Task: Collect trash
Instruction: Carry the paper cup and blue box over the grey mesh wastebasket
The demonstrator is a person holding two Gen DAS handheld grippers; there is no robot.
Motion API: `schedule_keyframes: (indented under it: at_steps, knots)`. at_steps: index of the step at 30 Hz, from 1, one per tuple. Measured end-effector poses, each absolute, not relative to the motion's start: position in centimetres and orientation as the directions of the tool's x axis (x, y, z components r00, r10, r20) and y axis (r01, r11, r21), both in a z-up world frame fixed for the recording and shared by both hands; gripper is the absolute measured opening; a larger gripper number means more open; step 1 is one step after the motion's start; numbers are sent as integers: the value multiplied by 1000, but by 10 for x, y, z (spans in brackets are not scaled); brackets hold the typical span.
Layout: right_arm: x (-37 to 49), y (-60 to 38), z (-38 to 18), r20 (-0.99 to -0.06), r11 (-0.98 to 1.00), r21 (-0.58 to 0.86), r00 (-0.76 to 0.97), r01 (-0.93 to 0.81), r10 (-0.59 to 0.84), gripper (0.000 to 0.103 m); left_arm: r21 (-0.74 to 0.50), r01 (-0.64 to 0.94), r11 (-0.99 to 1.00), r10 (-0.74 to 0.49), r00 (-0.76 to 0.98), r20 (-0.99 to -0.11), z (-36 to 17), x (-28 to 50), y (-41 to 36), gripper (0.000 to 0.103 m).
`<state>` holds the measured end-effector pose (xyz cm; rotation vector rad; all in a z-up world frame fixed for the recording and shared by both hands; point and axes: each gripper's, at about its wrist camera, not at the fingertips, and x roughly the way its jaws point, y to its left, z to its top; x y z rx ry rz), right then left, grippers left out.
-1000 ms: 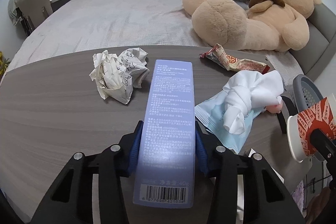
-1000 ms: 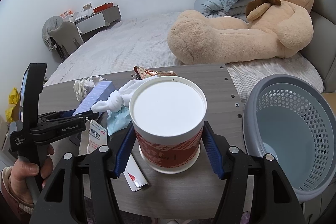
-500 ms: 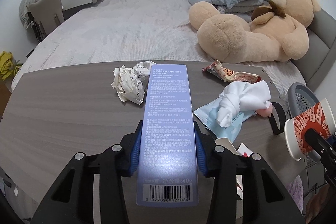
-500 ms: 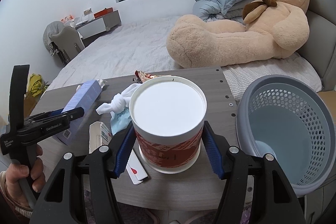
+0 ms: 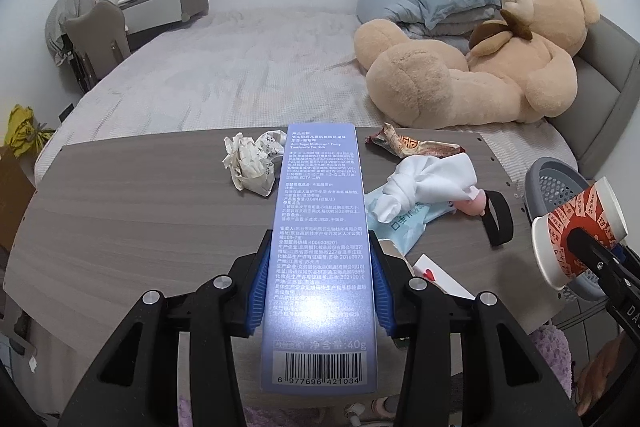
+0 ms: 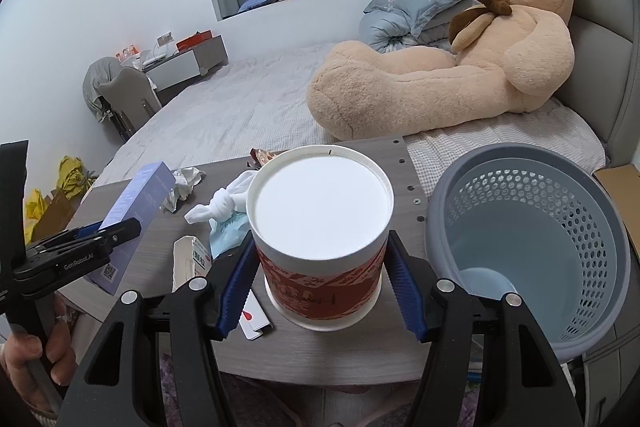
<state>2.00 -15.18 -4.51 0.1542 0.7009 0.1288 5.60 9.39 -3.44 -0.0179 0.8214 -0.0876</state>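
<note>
My left gripper [image 5: 319,289] is shut on a long pale-blue toothpaste box [image 5: 320,227], held lengthwise above the grey wooden table [image 5: 120,227]. In the right wrist view the same box [image 6: 136,203] and left gripper [image 6: 86,243] show at the left. My right gripper [image 6: 320,283] is shut on a red-and-white paper cup [image 6: 320,223] with a white lid, lifted over the table's near right corner; the cup [image 5: 576,227] also shows at the right of the left wrist view. A grey perforated basket [image 6: 528,227] stands right of the table.
On the table lie crumpled paper [image 5: 252,163], a red snack wrapper [image 5: 412,145], a knotted white cloth [image 5: 428,187] on a light-blue packet [image 5: 408,227], and a small carton [image 6: 192,259]. Behind is a bed [image 5: 240,79] with a large teddy bear [image 5: 480,67].
Both grippers have risen and drawn back with their loads. More of the table and the room shows in the left view; the basket sits fuller in the right view.
</note>
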Motion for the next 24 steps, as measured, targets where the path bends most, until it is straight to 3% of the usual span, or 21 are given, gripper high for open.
schedule_keyframes:
  at_steps: [13,24]
  knots:
    - [-5,-227,-38,-608,981,185,792,65,62,61,-58,266,962,-232,689,-687,-15,43,-12,43]
    - [-19,-326,-50,-648,952,194,759,238,-58,61,-78,469,880,-374,583,-721,-28,48,-130,43]
